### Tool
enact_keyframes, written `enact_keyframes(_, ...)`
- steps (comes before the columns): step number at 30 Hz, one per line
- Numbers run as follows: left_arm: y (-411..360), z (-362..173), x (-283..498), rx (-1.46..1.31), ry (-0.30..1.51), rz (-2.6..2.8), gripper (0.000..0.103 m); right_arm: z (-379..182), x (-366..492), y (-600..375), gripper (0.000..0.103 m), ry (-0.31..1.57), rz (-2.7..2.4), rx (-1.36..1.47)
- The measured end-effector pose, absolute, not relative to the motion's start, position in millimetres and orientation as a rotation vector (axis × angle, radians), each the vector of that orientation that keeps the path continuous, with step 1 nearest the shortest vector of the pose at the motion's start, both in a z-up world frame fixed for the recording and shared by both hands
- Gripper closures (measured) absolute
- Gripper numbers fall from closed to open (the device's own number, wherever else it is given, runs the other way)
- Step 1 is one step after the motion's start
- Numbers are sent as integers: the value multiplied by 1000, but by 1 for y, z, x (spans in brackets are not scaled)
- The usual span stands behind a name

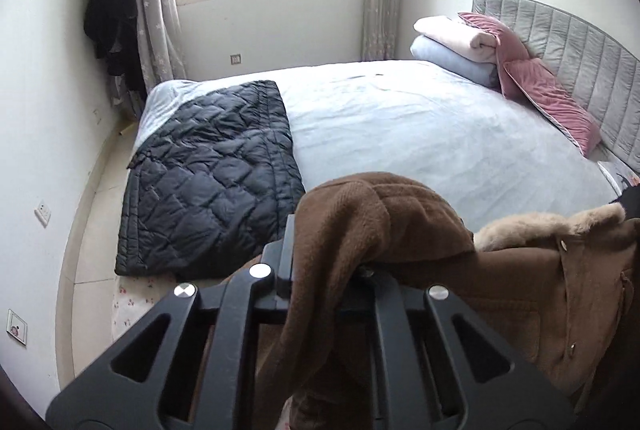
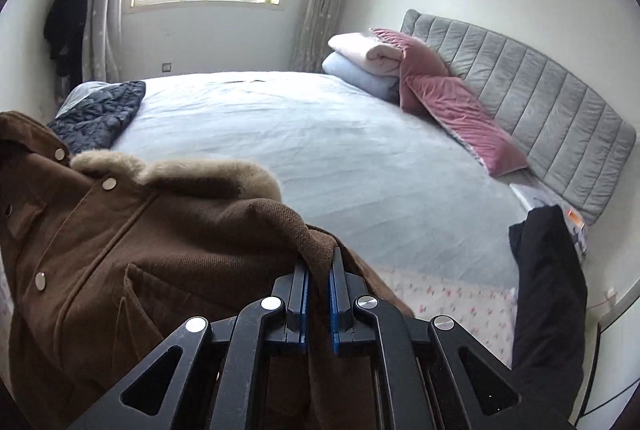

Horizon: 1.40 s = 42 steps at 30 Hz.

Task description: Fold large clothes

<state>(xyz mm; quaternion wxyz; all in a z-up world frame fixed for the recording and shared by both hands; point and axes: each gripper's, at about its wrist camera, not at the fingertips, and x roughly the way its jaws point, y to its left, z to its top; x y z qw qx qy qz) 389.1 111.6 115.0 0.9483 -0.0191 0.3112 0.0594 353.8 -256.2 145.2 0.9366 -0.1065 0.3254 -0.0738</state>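
- The right gripper (image 2: 318,266), nearest the lens, is clenched on a fold of the brown fur-collared coat (image 2: 132,242), cloth pinched between its blue pads
- The left gripper (image 1: 324,250) also bites a bunched shoulder of that coat (image 1: 540,290); its far finger is hidden under the cloth
- The coat hangs between the two grippers at the near edge of the bed (image 2: 320,149), unfolded, collar (image 2: 176,169) up
- A dark quilted down jacket (image 1: 212,173) already lies flat and squared at the bed's left corner, seemingly done
- A black garment (image 2: 548,290) hangs at the right, probably still to fold
- Judged so, the coat's folding has barely begun
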Motion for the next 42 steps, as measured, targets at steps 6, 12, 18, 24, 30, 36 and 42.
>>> enact_keyframes(6, 92, 72, 411, 73, 732, 136, 70, 130, 421, -260, 74, 767, -200, -109)
enact_keyframes(12, 81, 63, 352, 141, 738, 23, 27, 147, 365, -235, 24, 738, -80, -199)
enact_keyframes(18, 80, 62, 273, 93, 787, -115, 16, 117, 273, -264, 17, 857, -30, -217)
enact_keyframes(24, 84, 23, 216, 17, 895, -212, 15, 40, 215, -311, 17, 1044, -73, -156)
enact_keyframes(30, 78, -21, 193, -16, 1004, -241, 15, -26, 208, -343, 26, 1216, -90, -23)
enact_keyframes(36, 73, -41, 189, -38, 1052, -247, 14, -2, 242, -383, 96, 1248, -261, -205)
enact_keyframes(42, 72, -50, 190, -96, 1068, -272, 14, 78, 289, -455, 95, 1018, -490, -131)
